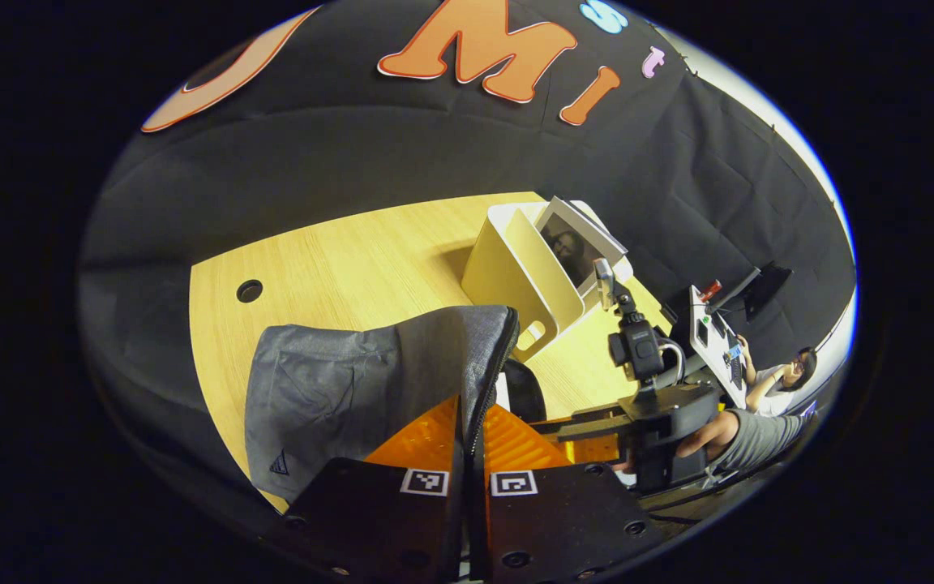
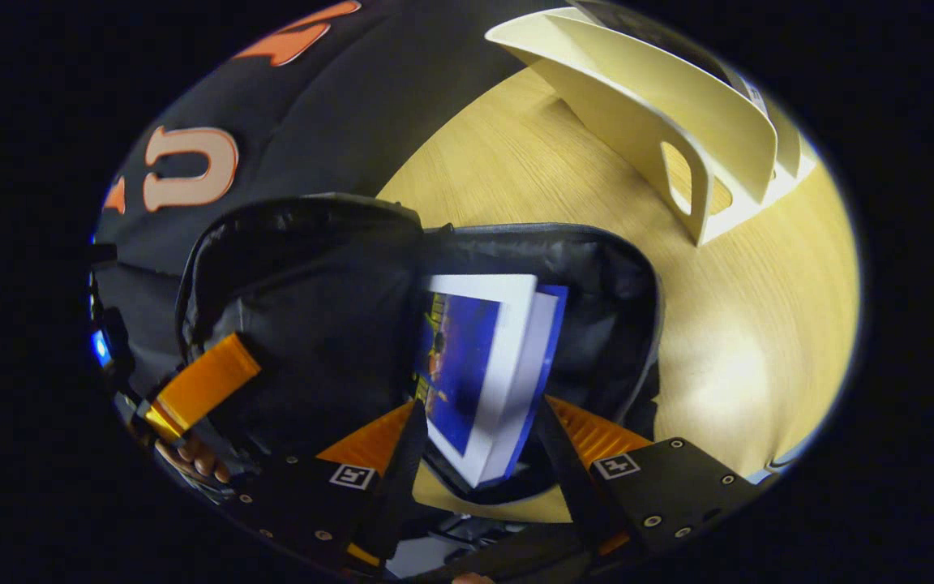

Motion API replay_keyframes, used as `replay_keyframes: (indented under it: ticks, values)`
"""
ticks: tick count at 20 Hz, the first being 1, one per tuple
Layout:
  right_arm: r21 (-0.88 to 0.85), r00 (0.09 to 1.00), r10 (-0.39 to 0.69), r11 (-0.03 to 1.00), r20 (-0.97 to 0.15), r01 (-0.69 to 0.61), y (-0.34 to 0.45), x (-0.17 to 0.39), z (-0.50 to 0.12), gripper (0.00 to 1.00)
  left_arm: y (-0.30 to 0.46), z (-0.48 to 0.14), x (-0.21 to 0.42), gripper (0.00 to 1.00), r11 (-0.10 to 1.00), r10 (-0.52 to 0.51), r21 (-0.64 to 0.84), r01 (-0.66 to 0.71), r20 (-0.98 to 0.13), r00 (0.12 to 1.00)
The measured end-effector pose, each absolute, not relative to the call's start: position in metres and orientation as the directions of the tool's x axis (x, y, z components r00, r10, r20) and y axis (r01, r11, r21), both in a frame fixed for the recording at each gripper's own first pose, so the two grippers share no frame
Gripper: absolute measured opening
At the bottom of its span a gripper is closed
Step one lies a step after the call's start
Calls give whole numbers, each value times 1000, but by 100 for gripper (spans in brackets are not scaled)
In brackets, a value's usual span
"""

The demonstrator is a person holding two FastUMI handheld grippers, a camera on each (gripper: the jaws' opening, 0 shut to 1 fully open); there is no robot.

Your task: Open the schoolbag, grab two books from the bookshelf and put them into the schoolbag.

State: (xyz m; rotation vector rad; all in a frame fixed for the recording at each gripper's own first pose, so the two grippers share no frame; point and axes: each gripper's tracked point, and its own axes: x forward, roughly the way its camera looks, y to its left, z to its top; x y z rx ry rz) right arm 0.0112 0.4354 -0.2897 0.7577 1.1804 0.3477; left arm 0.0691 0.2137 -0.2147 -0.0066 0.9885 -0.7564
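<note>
Left gripper [image 1: 469,422] clenched on the zipper edge of the grey schoolbag [image 1: 370,389], holding it open on the desk [image 1: 353,259]. Right gripper [image 2: 479,422] grasps a blue-covered book [image 2: 483,365] inside the bag's dark interior. The cream bookshelf [image 1: 516,276] stands just behind, a second book [image 1: 576,243] leaning in it.
</note>
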Motion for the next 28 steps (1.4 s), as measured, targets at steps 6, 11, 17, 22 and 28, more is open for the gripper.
replay_keyframes:
  ticks: [6, 11, 17, 22, 28]
  values:
    - [583, 334, 548, 813, -767, 3, 372, 10, -264, 95, 211, -218, 71, 5, 787, -533, -298, 541, -771, 350]
    - [501, 300, 503, 861, -811, -89, 309, 16, -234, 98, 204, -226, 69, 5, 818, -506, -301, 489, -781, 366]
    - [462, 244, 488, 873, -838, -158, 248, 22, -201, 99, 195, -236, 66, 5, 847, -474, -296, 442, -798, 373]
    - [363, 259, 401, 913, -879, -184, 196, 50, -184, 98, 190, -243, 65, 5, 861, -461, -299, 412, -801, 382]
    - [274, 212, 319, 937, -924, -216, 157, 75, -178, 97, 192, -246, 64, 5, 876, -456, -321, 361, -795, 400]
